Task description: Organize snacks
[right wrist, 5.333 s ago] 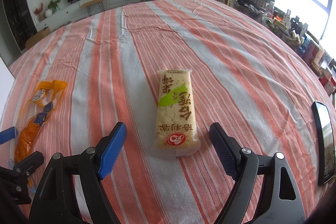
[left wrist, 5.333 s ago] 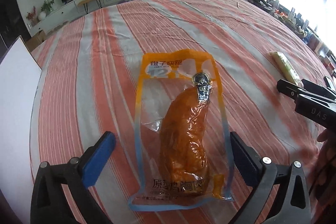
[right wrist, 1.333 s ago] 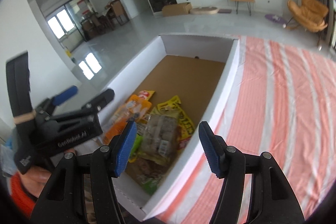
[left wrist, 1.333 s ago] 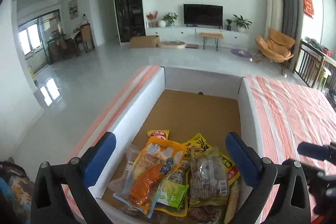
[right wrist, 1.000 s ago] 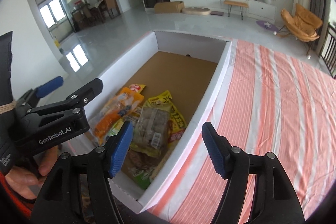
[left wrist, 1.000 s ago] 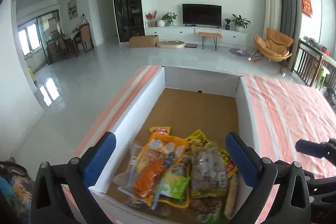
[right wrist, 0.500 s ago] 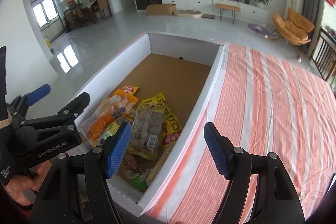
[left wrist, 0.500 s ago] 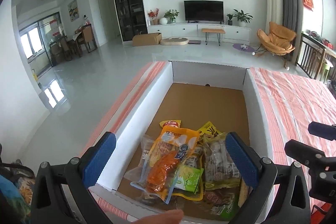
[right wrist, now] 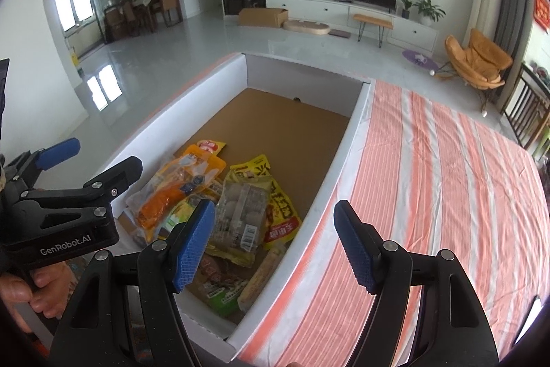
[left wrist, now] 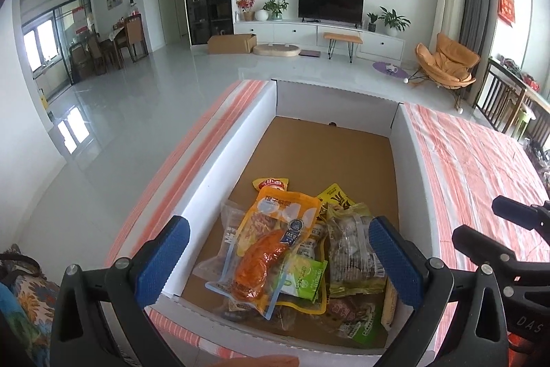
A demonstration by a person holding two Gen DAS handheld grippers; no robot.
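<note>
Grippers left [left wrist: 276, 258] and right [right wrist: 275, 243] both wide, empty, over box [right wrist: 347, 140]; snacks [left wrist: 271, 250] piled inside. Lift clear of walls, return to cloth [right wrist: 447, 195] for more.

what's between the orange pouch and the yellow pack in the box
A clear bag of pale round snacks lies between the orange pouch and the yellow pack, clearest in the right wrist view.

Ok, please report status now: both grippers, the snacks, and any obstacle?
Left gripper open, empty, over box. Right gripper open, empty. Orange snack pack lies on the pile inside. Nothing in the way.
</note>
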